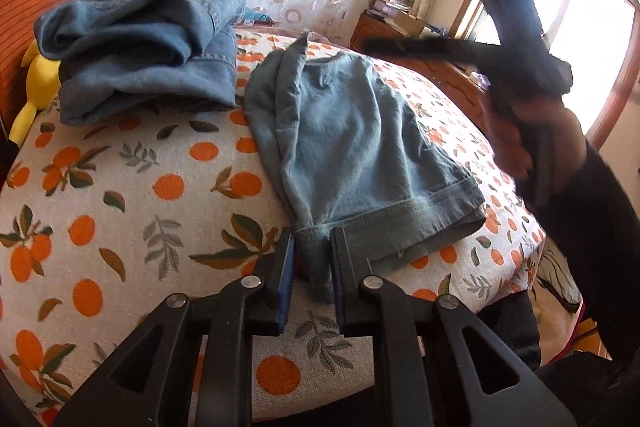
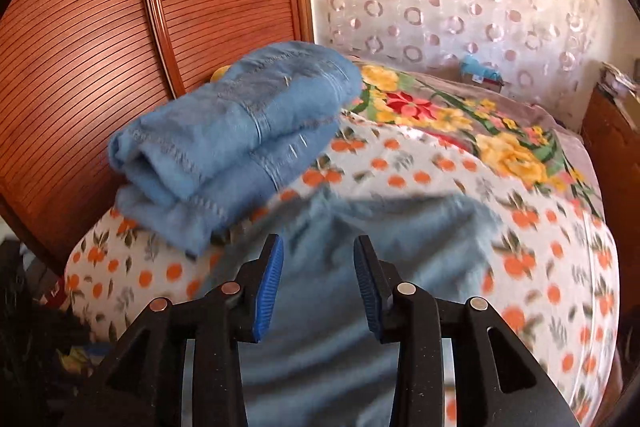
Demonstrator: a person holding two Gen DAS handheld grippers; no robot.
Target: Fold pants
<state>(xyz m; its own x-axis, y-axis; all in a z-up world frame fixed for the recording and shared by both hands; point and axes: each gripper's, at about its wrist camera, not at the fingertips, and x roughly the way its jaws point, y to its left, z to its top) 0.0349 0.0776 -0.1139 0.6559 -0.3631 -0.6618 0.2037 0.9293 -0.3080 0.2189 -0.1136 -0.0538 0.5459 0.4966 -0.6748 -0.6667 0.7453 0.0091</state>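
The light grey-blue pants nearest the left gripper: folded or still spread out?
Folded. The light grey-blue pants lie as a compact layered rectangle on the orange-print bedsheet, hems stacked at the near edge.

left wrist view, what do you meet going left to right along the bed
yellow plush toy → folded jeans pile → light blue pants lying flat → right gripper, raised beside the bed by a hand
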